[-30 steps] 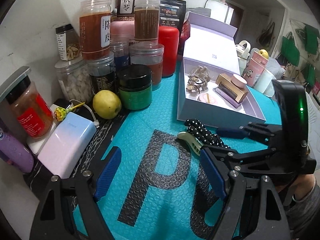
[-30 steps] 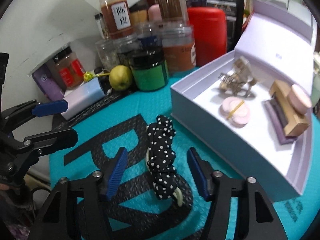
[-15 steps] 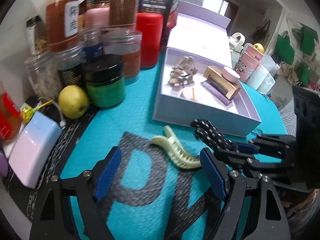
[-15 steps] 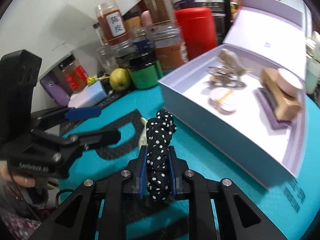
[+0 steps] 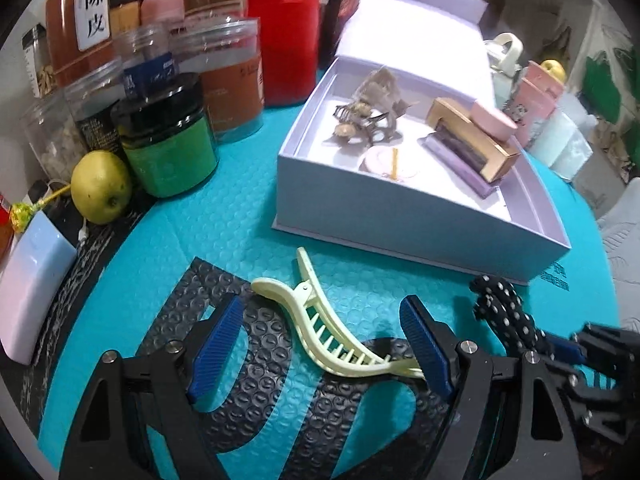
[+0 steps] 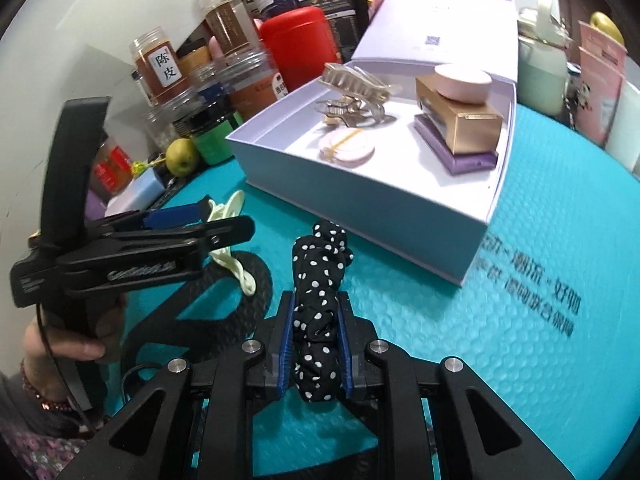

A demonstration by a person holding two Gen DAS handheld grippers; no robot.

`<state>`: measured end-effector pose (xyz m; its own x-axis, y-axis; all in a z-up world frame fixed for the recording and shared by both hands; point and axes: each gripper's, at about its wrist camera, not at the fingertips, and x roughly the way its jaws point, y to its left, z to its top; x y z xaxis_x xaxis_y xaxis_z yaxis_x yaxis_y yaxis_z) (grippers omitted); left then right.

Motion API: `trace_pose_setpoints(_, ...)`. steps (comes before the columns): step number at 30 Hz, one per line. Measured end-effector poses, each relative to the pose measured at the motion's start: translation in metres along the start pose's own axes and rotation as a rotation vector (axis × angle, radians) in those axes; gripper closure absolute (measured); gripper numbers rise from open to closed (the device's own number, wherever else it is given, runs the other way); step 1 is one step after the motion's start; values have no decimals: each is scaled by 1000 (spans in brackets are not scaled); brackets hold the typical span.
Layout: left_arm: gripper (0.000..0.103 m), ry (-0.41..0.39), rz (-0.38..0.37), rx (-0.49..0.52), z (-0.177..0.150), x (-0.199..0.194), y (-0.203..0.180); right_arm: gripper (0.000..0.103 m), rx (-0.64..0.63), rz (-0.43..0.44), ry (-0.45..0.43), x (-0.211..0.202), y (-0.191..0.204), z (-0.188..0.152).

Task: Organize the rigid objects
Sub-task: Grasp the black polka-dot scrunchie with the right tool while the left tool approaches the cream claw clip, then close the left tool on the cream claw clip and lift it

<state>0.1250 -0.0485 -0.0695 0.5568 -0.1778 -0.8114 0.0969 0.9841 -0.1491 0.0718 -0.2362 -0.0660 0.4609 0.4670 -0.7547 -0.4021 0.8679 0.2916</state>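
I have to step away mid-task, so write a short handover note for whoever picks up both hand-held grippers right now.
Right hand-held gripper: shut on the polka-dot scrunchie, which is off the teal mat, near the front of the lavender box.
Left hand-held gripper: open, jaws on either side of the pale yellow hair clip, which lies on the mat ungripped.
Done: claw clips, round pink pad and the stacked gold box already sit in the box.
Left: put the scrunchie in the box, grip the yellow clip and box it too.
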Motion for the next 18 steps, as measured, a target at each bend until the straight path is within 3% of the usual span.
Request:
trace_pose_setpoints(3, 22, -11, -1, 0, -4, 0, 1, 84, 30, 24, 5, 2, -1, -3)
trace_pose_setpoints(6, 36, -20, 26, 17, -10, -3, 1, 84, 39, 46, -1, 1, -1, -5)
trace_pose_setpoints(8, 38, -12, 21, 24, -12, -5, 2, 84, 46, 61, -5, 1, -1, -6)
trace_pose_setpoints(12, 64, -22, 26, 61, -16, -12, 2, 84, 42, 63, -25, -2, 1, -8)
trace_pose_setpoints(18, 70, -16, -6, 88, -27, -26, 9, 84, 28, 79, -33, -6, 7, -13)
